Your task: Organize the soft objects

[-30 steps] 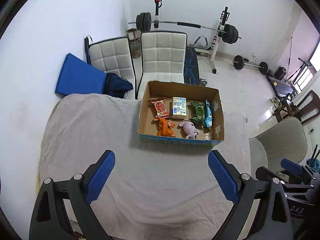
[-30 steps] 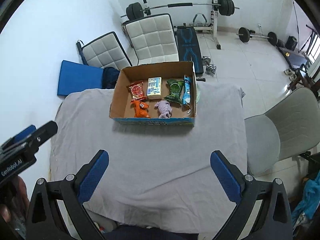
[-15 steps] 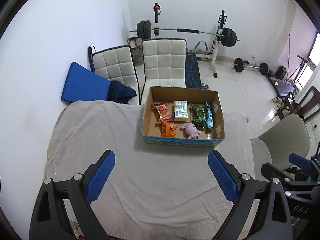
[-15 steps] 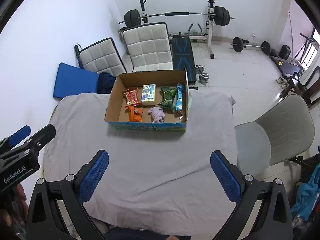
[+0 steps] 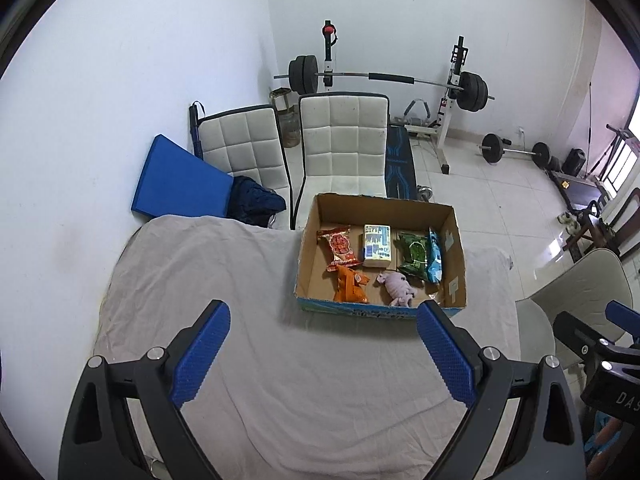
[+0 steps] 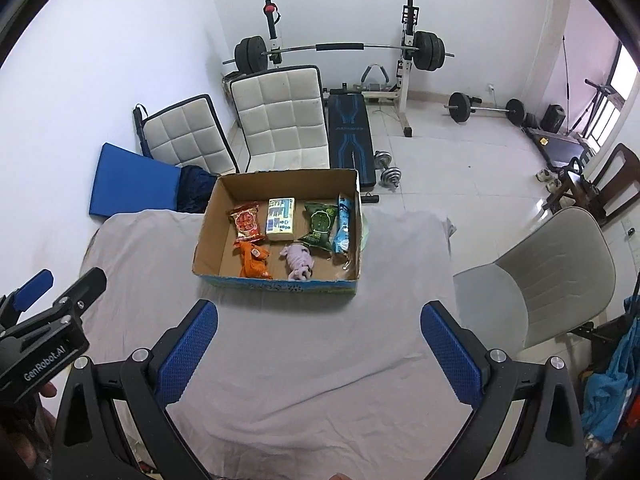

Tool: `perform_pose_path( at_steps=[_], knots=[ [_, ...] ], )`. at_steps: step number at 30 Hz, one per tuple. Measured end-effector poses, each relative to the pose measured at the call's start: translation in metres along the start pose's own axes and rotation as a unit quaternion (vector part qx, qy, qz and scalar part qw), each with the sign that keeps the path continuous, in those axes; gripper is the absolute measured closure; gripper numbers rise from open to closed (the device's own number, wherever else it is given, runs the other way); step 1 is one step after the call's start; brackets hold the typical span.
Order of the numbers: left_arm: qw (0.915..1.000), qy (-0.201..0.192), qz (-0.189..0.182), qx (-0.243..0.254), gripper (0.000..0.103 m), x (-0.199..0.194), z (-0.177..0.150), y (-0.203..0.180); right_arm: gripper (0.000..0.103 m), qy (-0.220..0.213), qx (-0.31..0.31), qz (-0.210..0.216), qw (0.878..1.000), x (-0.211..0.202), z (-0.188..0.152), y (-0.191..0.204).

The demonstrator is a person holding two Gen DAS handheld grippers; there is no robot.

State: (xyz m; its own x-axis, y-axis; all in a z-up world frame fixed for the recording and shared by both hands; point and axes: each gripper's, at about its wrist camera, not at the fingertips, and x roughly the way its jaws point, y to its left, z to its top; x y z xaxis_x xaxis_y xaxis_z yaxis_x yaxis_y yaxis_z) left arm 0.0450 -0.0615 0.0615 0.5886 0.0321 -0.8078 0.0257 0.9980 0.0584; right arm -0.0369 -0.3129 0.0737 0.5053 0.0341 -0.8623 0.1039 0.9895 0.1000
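Note:
An open cardboard box (image 5: 454, 264) (image 6: 208, 232) stands at the far side of a table under a grey cloth (image 5: 224, 280) (image 6: 304, 352). In it lie a red snack pack (image 5: 339, 246) (image 6: 247, 222), a white-blue carton (image 5: 376, 245) (image 6: 280, 218), a green pack (image 5: 412, 254) (image 6: 319, 226), a light blue pack (image 5: 434, 256) (image 6: 344, 224), an orange pack (image 5: 351, 285) (image 6: 253, 265) and a pink plush toy (image 5: 397, 287) (image 6: 298, 261). My left gripper (image 5: 323, 354) and my right gripper (image 6: 319, 354) are both open and empty, held above the cloth, well short of the box.
Two white padded chairs (image 5: 344, 140) (image 6: 280, 116) and a blue mat (image 5: 176, 180) stand behind the table. A grey chair (image 6: 548, 276) stands at its right side. A barbell rack (image 6: 340, 48), a bench and dumbbells (image 6: 386, 174) fill the tiled floor beyond.
Both grippers have drawn back and tilted up from the table, so the box looks smaller and lower in view. Both stay open and nothing in the box has moved.

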Motion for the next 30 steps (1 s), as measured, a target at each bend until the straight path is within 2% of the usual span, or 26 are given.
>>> perform_pose_path(
  at_steps=[30],
  knots=[
    [1.0000,0.004,-0.002,0.007,0.008,0.0018,-0.0007,-0.0046,0.000,0.002,-0.006,-0.005,1.000,0.0076,0.0000,0.0045]
  ],
)
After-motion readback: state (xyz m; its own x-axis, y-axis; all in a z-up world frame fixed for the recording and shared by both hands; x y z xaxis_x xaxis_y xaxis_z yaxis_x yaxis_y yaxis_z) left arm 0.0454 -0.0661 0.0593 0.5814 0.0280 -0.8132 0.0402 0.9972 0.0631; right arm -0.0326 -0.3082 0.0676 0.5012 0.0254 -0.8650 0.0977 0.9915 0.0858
